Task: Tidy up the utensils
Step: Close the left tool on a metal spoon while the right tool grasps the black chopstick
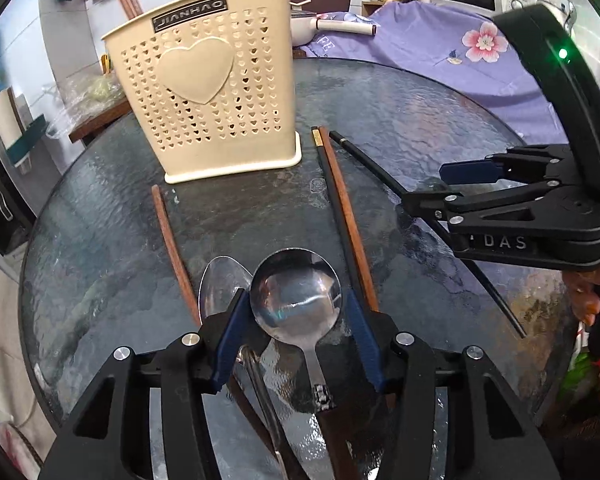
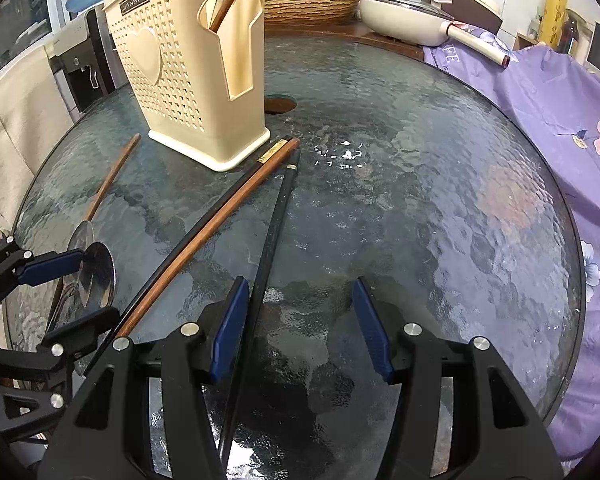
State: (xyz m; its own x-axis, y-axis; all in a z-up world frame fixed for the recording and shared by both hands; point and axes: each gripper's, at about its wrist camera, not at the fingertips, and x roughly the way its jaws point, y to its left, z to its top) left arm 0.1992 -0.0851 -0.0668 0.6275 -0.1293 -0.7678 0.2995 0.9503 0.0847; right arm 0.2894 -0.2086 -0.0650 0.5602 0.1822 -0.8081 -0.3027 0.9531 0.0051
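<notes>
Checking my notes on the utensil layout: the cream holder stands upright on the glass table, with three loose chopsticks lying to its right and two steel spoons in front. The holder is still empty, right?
Not empty: the right wrist view shows brown chopsticks already standing inside the cream holder through its side cutout. The rest holds.

spoon (image 1: 296,296): glossy metal | holder (image 1: 204,92): matt perforated plastic | table (image 2: 420,200): rippled glass

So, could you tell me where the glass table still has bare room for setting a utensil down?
The widest free patch is the glass table's right half, between the black chopstick and the purple cloth. A narrower strip lies between the cream holder and the spoons. It is crowded around the left gripper, where spoons and chopsticks overlap.
</notes>
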